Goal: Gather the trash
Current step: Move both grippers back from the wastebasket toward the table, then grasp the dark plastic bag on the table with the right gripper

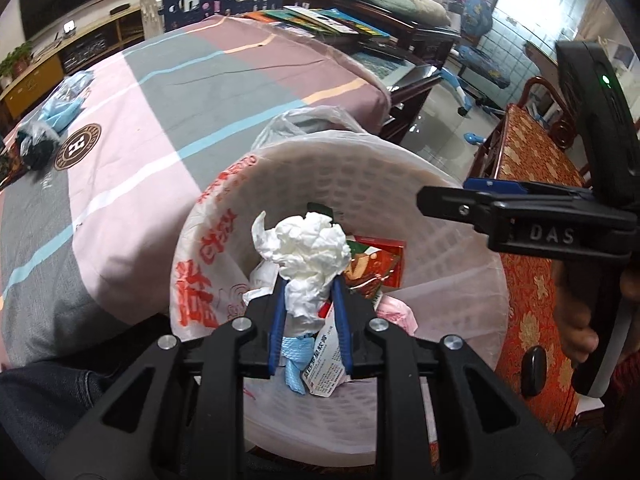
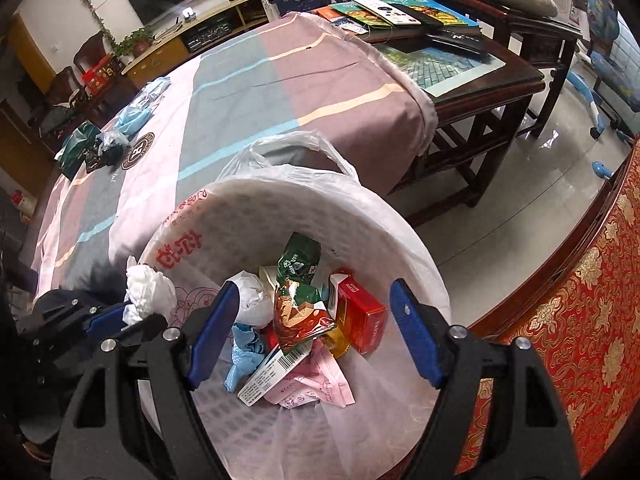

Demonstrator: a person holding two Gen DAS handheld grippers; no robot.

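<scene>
My left gripper (image 1: 310, 292) is shut on a crumpled white tissue (image 1: 310, 252) and holds it over the near rim of the white trash bin (image 1: 400, 168), which is lined with a plastic bag. The tissue also shows in the right wrist view (image 2: 150, 290) at the bin's left rim. My right gripper (image 2: 316, 312) is open and empty above the bin's mouth; it appears in the left wrist view (image 1: 448, 200) at the right. Inside the bin (image 2: 424, 256) lie a red box (image 2: 360, 316), snack wrappers (image 2: 300, 308), a pink bag (image 2: 316, 384) and blue trash.
A table with a pink and grey striped cloth (image 2: 248, 92) stands behind the bin, with blue masks (image 2: 134, 118) and dark wrappers (image 2: 86, 148) at its left end. A dark wooden table with books (image 2: 440, 40) is behind. A red patterned bench (image 2: 580, 340) is at the right.
</scene>
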